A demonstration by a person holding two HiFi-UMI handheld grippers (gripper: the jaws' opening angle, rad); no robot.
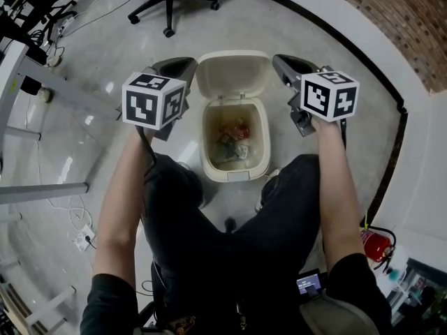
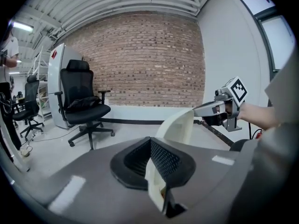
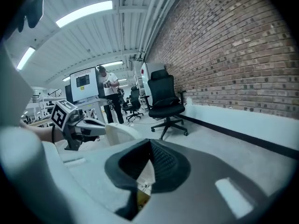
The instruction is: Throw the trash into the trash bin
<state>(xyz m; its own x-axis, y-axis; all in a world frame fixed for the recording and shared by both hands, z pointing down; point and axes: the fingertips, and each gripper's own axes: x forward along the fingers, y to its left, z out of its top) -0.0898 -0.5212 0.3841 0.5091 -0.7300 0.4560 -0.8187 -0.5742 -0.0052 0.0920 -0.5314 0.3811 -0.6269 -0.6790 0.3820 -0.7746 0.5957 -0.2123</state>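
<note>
Person wears black short sleeves (image 1: 108, 302) and dark trousers (image 1: 230, 257).
Left gripper (image 2: 150, 143) and right gripper (image 3: 150, 143): matte dark grey shells, each bearing pale rectangular patches (image 2: 223, 160).
Each carries a white cube (image 1: 154, 100) with black square markers.
Jaw pads (image 2: 163, 160): black, dimpled grid texture.
Thin black cable (image 1: 145, 144) below the left cube.

No text, label or number can be read.

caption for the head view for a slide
Shut left gripper and right gripper flank the open trash bin holding trash.
</note>
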